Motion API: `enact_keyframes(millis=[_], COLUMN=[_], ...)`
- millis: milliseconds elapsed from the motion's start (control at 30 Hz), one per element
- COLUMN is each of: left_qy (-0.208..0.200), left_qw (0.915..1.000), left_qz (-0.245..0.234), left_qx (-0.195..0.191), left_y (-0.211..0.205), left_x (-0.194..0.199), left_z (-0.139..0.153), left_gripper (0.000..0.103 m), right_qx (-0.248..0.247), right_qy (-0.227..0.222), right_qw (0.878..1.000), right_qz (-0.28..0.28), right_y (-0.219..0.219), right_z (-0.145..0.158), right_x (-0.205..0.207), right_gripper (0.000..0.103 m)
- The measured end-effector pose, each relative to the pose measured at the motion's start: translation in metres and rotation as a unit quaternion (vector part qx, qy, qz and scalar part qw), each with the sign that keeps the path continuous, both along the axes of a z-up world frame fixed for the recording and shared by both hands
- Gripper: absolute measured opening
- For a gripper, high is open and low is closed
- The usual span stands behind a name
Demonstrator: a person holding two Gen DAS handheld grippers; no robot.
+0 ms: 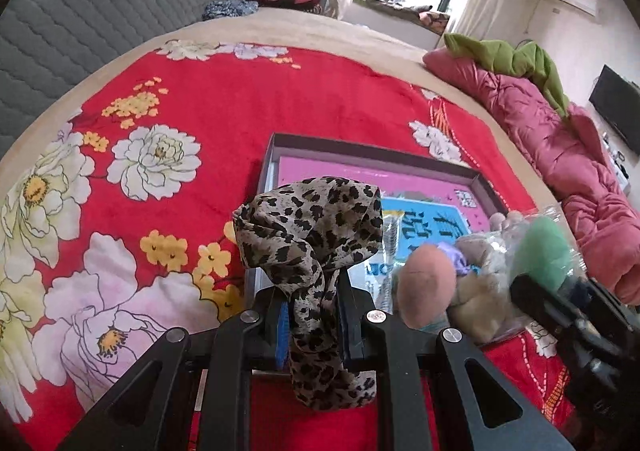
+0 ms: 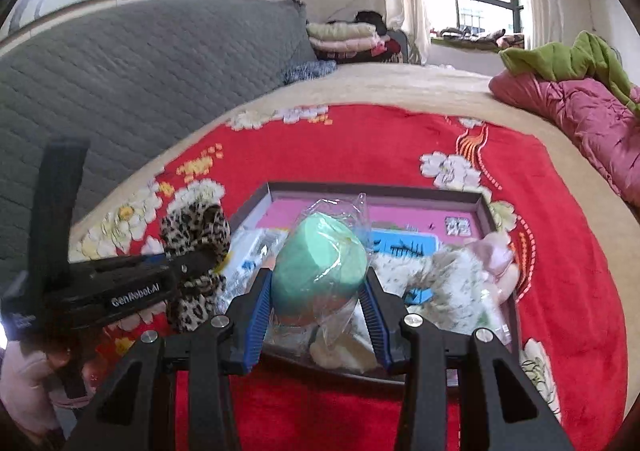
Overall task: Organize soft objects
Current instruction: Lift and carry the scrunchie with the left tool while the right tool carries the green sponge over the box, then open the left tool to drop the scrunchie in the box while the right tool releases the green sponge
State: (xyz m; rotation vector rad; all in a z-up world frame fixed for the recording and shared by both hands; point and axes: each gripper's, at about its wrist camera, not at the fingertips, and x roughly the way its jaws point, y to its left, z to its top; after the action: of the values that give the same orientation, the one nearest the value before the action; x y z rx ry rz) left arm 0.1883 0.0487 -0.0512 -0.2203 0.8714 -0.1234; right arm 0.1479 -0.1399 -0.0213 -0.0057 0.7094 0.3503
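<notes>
"GenRobot.AI" is read in white on the left claw (image 2: 192,271) body; print on the box (image 2: 482,207) bottom remains illegible.

The shallow dark cardboard box (image 2: 486,211) lies on the red floral blanket (image 1: 248,99). The leopard-print fabric scarf (image 1: 308,223) hangs left of the wrapped green egg-shaped sponge (image 2: 320,267). Folded quilts (image 2: 344,37) lie behind.

The left gripper (image 1: 308,315) pinches a leopard-print scarf (image 1: 308,227). It hangs above the near-left corner of the shallow box (image 1: 372,157).
</notes>
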Motion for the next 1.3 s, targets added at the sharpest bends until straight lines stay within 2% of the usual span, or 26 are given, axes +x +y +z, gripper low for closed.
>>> enact_keyframes(millis=[133,400,500,567,633,933,1300], left_qy=[0.011,0.011,0.011,0.010,0.007,-0.015,-0.043], left_qw=[0.9999,0.9999,0.9999,0.9999,0.9999,0.9998,0.9983], left_qz=[0.000,0.000,0.001,0.003,0.004,0.010,0.026], left_qx=[0.002,0.002,-0.004,-0.008,-0.011,0.005,0.030], left_y=[0.000,0.000,0.001,0.002,0.004,0.004,-0.001], left_x=[0.002,0.004,0.004,0.004,0.003,-0.009,-0.032], left_z=[-0.009,-0.012,-0.012,-0.011,-0.008,0.010,0.032], left_gripper=[0.020,0.021,0.028,0.036,0.052,0.069,0.075], right_qx=[-0.039,-0.055,-0.052,-0.054,-0.048,-0.037,-0.030], right_qy=[0.016,0.027,0.025,0.022,0.013,-0.015,-0.035], right_qw=[0.999,0.998,0.998,0.998,0.999,0.999,0.998], right_qz=[0.009,0.003,0.002,-0.002,-0.003,-0.009,-0.035], right_y=[0.016,0.023,0.022,0.021,0.018,0.007,-0.023], right_z=[-0.020,-0.033,-0.031,-0.028,-0.024,0.000,0.023], right_x=[0.005,0.008,0.007,0.006,0.003,-0.011,-0.030], right_gripper=[0.044,0.045,0.047,0.054,0.060,0.064,0.071])
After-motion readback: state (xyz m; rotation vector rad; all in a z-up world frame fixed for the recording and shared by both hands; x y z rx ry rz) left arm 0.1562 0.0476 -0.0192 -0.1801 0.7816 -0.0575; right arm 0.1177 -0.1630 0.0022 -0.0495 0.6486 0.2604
